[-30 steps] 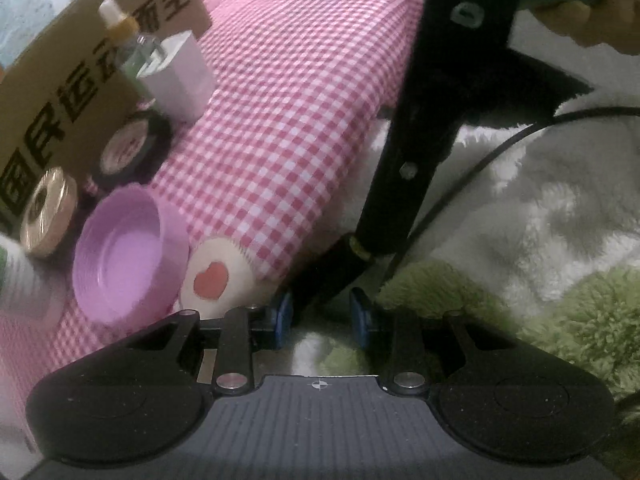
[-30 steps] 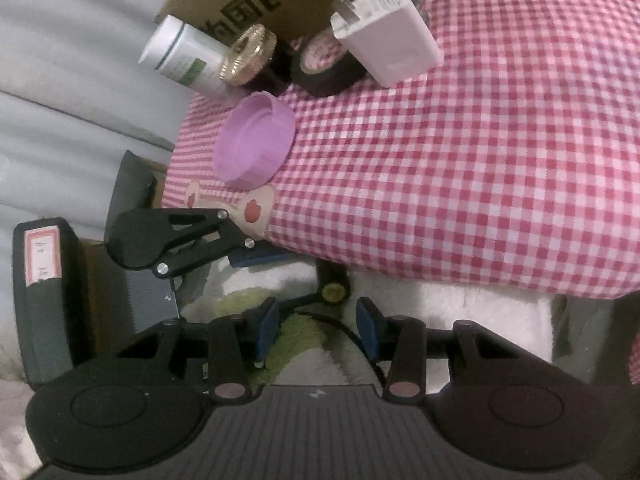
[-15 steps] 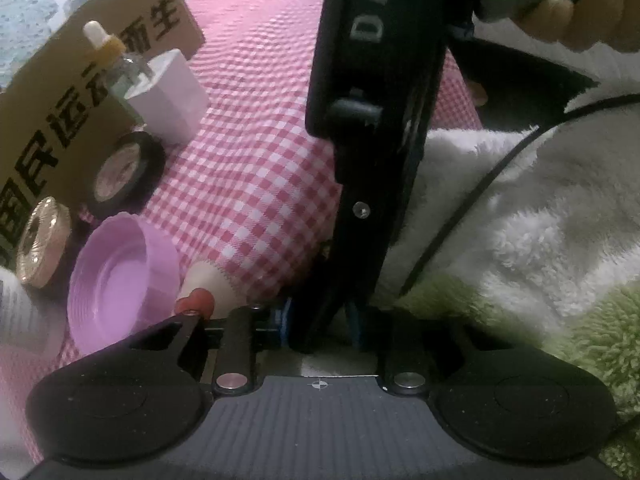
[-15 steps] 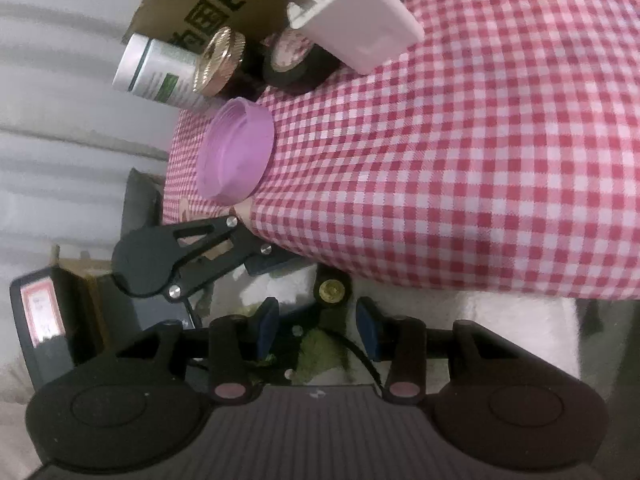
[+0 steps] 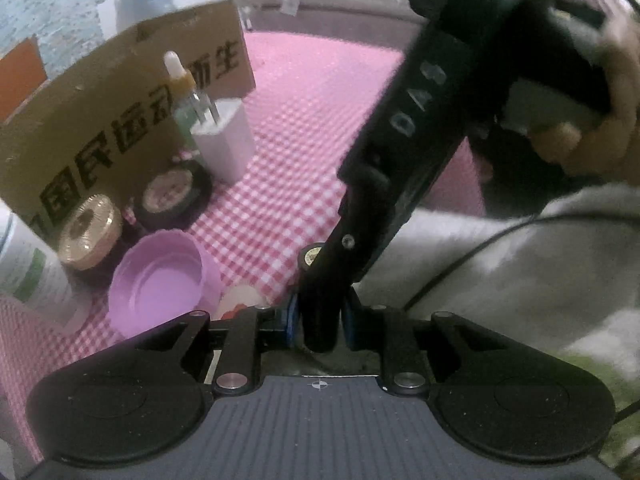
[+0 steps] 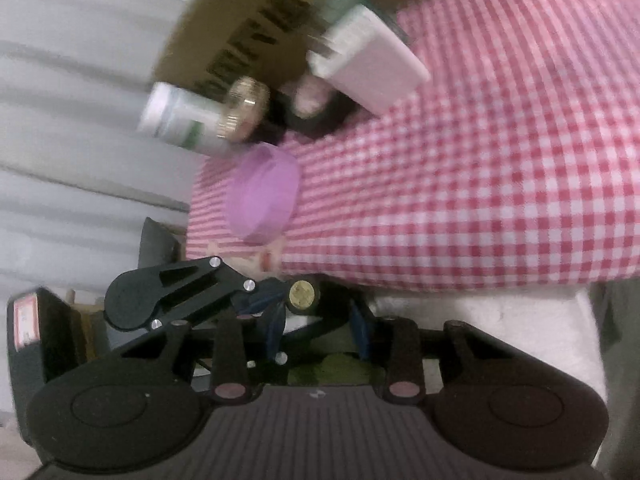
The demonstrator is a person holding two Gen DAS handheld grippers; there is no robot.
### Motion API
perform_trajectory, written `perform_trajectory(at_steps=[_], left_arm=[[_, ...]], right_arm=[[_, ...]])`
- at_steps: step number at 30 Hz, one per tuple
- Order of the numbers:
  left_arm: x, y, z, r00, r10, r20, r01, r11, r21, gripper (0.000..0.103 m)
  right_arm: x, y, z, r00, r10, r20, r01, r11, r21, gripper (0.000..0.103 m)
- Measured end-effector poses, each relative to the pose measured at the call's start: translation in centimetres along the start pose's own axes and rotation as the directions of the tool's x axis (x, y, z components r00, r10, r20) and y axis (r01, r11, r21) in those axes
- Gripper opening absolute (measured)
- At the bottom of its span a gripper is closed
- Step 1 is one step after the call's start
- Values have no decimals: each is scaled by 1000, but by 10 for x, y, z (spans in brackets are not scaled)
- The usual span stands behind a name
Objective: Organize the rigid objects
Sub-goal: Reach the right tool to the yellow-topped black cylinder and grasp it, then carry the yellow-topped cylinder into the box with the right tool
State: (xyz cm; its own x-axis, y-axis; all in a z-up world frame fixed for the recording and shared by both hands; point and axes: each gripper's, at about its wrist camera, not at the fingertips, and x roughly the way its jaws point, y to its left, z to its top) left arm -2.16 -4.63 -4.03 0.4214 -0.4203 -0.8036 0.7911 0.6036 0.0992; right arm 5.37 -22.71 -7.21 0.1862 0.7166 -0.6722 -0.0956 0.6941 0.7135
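A short black piece with a round brass end [image 5: 312,258] sits just off the near edge of the pink gingham cloth [image 5: 312,120]. My left gripper [image 5: 320,322] is shut on its black body, blue pads pressing both sides. The right tool's black housing [image 5: 404,128] slants down to the same piece, held by a hand [image 5: 592,120]. In the right wrist view the brass end [image 6: 302,294] lies just ahead of my right gripper [image 6: 318,332], whose jaws are closing with the black piece between them. The left gripper [image 6: 260,300] reaches in from the left.
On the cloth, against a printed cardboard sheet [image 5: 100,120], stand a purple lid [image 5: 160,284], a gold-capped jar [image 5: 89,232], a black tape roll [image 5: 176,194], a white charger [image 5: 224,144], a dropper bottle [image 5: 180,84] and a white bottle [image 5: 28,276]. A white fleece blanket [image 5: 500,280] carries a black cable [image 5: 480,248].
The left jaws went from apart to clamped on the black piece, and the left gripper has risen. The right jaws have narrowed around the piece, and the right view has swung and blurred.
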Motion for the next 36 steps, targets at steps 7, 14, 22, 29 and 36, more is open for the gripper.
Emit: perform_trajectory(at_steps=[7, 14, 22, 29, 36], left_arm=[[-48, 3, 18, 994, 55, 96, -48, 996, -75, 21], [-82, 22, 49, 965, 180, 191, -162, 981, -108, 21], [-108, 93, 94, 937, 260, 232, -210, 953, -219, 21], [-63, 182, 124, 967, 213, 142, -150, 921, -360, 21], [8, 245, 130, 986, 164, -30, -160, 875, -457, 21]], right_arm=[[-43, 54, -24, 982, -51, 184, 95, 966, -239, 34], [-66, 127, -27, 942, -41, 333, 192, 880, -434, 30], [-79, 186, 40, 935, 42, 352, 160, 836, -525, 30], [-44, 200, 138, 962, 30, 270, 109, 869, -483, 30], [25, 167, 233, 994, -56, 93, 85, 937, -338, 30]])
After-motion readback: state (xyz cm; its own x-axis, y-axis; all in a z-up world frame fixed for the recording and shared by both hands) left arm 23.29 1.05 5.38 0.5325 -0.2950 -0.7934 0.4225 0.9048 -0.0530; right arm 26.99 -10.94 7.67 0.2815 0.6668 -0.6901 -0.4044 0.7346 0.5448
